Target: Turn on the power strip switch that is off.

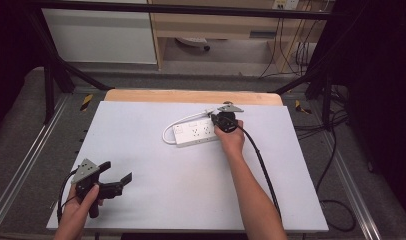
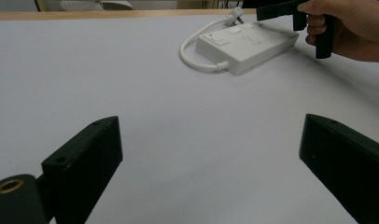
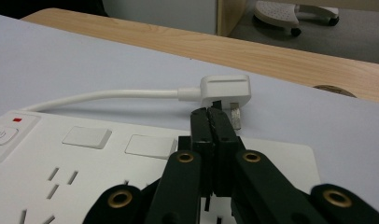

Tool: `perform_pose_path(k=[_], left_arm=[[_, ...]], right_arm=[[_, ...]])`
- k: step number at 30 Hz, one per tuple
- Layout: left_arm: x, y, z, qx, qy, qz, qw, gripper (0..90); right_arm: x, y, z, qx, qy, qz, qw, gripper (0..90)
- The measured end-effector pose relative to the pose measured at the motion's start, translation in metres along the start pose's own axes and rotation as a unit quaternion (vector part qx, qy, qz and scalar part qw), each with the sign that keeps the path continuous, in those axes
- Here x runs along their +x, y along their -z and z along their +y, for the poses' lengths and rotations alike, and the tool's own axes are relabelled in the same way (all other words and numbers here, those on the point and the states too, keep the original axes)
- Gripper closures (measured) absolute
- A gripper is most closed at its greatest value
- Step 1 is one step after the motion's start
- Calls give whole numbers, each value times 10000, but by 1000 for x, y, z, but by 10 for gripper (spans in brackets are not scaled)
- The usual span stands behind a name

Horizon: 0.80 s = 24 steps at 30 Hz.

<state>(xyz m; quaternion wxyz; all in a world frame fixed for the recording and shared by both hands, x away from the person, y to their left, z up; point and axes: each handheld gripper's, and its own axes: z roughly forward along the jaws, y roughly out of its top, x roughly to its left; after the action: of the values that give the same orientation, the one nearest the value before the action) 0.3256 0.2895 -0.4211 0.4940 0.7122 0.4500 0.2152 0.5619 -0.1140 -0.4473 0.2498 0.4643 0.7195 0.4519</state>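
A white power strip (image 1: 196,132) (image 2: 246,44) (image 3: 85,154) lies flat on the white tabletop (image 1: 191,190), right of centre toward the back. Its short white cord (image 1: 168,131) (image 3: 108,95) loops round to a white plug (image 1: 208,112) (image 2: 235,14) (image 3: 225,88) lying behind the strip. My right gripper (image 1: 213,120) (image 2: 260,13) (image 3: 211,116) hovers over the strip's right end, jaws pressed shut with nothing seen between them, tips just short of the plug. My left gripper (image 1: 117,171) (image 2: 208,122) is held open over bare table at the near left.
A wooden strip (image 1: 191,96) runs along the table's far edge. Black frame bars (image 1: 51,85) stand at the back corners. Cables (image 1: 336,165) hang at the right side. The right gripper's own cable (image 1: 263,170) trails along the forearm.
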Motion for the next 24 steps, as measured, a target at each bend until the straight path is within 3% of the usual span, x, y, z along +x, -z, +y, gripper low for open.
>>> perform_pose_path(k=[24], left_arm=[[0, 0, 0, -2, -5, -8, 10000, 61]], right_arm=[[2, -2, -3, 52, 68, -29, 10000, 900]])
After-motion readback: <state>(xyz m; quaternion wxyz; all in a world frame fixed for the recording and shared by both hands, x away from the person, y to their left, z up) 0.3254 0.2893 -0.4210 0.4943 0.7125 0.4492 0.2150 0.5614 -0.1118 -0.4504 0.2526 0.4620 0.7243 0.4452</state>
